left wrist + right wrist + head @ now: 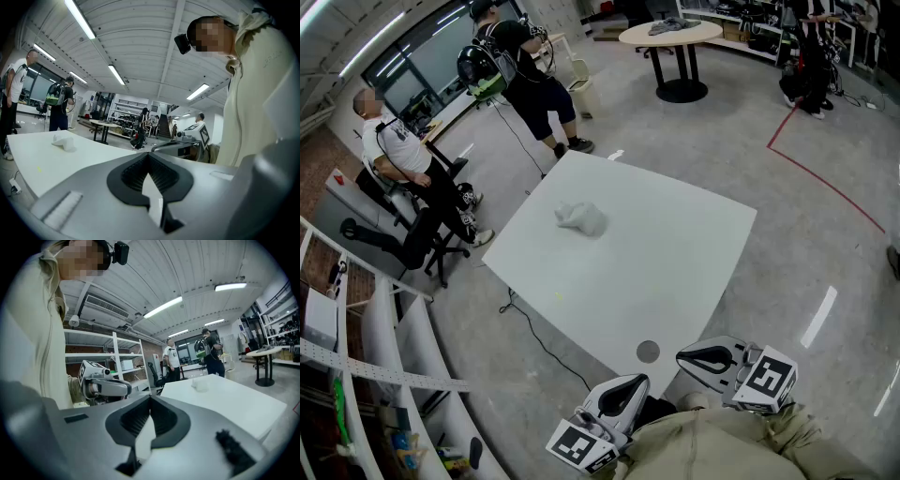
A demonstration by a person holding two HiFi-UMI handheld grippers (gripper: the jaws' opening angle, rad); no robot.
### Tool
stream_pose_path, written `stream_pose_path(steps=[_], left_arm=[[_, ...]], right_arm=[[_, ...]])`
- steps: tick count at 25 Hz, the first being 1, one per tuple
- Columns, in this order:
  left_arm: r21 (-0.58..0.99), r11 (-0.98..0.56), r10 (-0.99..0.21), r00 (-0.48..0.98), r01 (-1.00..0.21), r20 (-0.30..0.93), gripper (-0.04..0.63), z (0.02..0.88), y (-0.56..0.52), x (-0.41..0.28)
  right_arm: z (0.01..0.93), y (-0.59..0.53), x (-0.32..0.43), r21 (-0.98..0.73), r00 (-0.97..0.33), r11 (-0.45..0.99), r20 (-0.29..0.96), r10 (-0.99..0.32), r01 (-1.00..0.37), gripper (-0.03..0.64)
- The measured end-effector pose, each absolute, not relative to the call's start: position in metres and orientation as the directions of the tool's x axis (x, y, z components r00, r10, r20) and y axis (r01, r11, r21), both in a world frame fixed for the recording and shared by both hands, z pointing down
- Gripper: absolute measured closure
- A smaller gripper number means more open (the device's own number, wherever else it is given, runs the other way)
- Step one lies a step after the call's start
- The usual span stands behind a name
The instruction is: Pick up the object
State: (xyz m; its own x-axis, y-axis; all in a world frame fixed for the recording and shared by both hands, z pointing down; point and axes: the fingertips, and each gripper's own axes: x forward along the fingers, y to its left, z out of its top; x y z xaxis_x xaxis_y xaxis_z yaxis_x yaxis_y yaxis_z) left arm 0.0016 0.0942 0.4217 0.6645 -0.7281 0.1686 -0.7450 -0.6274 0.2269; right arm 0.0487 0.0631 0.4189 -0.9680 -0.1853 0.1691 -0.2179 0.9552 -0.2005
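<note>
A small white crumpled thing [581,218], perhaps cloth or paper (too small to be sure), lies on the white table [675,272], toward the table's far left side and well apart from both grippers. A grey round disc [648,352] sits in the table's near corner. At that corner the left gripper [637,382] and right gripper [684,357] hover, tips facing each other. Each has its jaws pressed together with nothing between them.

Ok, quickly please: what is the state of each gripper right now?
Left gripper: closed, holding nothing.
Right gripper: closed, holding nothing.
</note>
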Motion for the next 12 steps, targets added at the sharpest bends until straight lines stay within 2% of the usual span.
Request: stream_pose_path(steps=[12], left_arm=[[0.227,-0.689,-0.679,0.723,-0.688,0.132,0.595,0.421,0.037,-0.057]], right_arm=[[0.420,0.016,-0.015,-0.148,-0.945,0.952,0.229,-0.232,-0.269,0.618]])
